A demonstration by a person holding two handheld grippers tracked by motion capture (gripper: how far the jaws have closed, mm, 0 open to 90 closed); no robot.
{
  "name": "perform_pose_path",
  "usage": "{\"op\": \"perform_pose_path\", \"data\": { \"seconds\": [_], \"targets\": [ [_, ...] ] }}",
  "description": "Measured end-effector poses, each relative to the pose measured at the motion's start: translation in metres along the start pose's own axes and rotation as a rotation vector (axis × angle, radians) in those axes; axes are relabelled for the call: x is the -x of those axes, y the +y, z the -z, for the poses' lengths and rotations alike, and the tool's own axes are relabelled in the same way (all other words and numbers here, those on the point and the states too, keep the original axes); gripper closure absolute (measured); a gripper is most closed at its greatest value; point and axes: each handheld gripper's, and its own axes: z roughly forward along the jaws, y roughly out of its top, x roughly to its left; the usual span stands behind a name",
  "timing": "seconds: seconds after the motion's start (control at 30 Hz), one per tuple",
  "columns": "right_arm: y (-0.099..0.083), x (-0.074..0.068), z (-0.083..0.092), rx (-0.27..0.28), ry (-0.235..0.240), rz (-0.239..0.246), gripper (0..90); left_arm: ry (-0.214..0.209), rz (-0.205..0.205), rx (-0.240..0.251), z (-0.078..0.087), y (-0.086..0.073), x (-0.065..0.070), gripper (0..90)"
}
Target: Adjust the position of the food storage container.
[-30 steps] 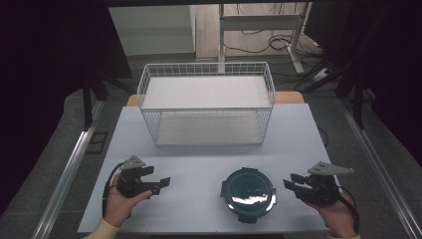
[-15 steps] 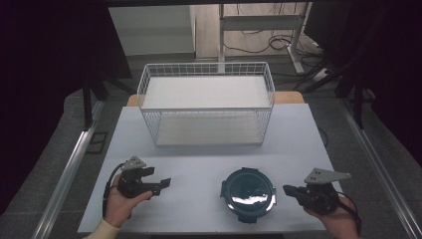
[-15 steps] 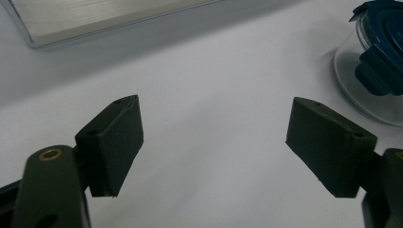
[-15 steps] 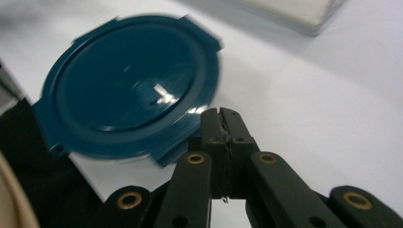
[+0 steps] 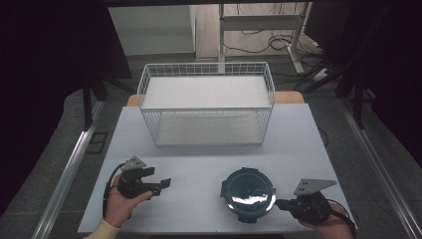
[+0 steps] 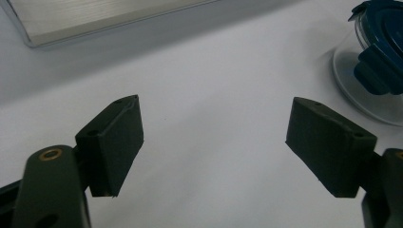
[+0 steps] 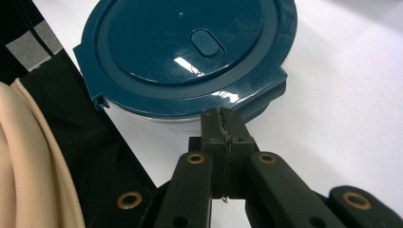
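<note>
A round clear container with a dark teal lid (image 5: 248,193) stands on the white table (image 5: 199,164), near the front and right of centre. My right gripper (image 5: 279,203) lies just to its right, low near the table's front edge. In the right gripper view its jaws are pressed together, and the gripper (image 7: 222,118) has its tips right at a side latch of the lid (image 7: 190,42). My left gripper (image 5: 161,185) rests at the front left, a hand's width left of the container. Its jaws stand wide apart over bare table (image 6: 214,137), with the container (image 6: 380,52) off to the right.
A white wire basket (image 5: 206,69) stands across the back half of the table, with nothing in it. A person's hands hold both grippers at the front edge. Dark floor, metal rails and desk legs surround the table.
My right gripper has dropped toward the front edge and edged left, its tips now at the container's side. The left gripper has stayed put.
</note>
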Motion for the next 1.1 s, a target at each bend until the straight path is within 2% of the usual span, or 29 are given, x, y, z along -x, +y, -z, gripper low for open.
{"op": "perform_pose_path", "data": {
  "seconds": [0.03, 0.07, 0.13, 0.2, 0.3, 0.53, 1.1],
  "targets": [
    [0.000, 0.000, 0.000, 0.000, 0.000, 0.000, 89.3, 0.000, 0.000, 0.000, 0.000, 0.000, 0.000, 20.1],
    [0.000, -0.002, 0.001, -0.015, 0.011, 0.021, 89.3, -0.001, -0.001, 0.000, -0.001, 0.000, 0.000, 20.2],
    [-0.001, -0.004, -0.001, -0.030, 0.040, 0.032, 89.3, -0.002, -0.001, -0.001, -0.001, 0.000, 0.000, 20.2],
    [-0.001, -0.005, -0.007, -0.049, 0.055, 0.029, 89.3, -0.002, -0.001, -0.002, -0.001, 0.000, 0.000, 20.2],
    [-0.001, -0.003, -0.009, -0.045, 0.071, 0.016, 89.3, -0.003, 0.000, -0.002, -0.001, 0.000, 0.000, 20.2],
    [-0.003, -0.002, -0.009, -0.027, 0.072, 0.007, 89.2, -0.006, 0.000, -0.009, -0.003, 0.000, 0.000, 20.3],
    [0.001, -0.004, -0.017, 0.002, 0.065, 0.023, 89.3, -0.003, 0.005, -0.008, -0.004, 0.000, -0.001, 20.5]
  ]
}}
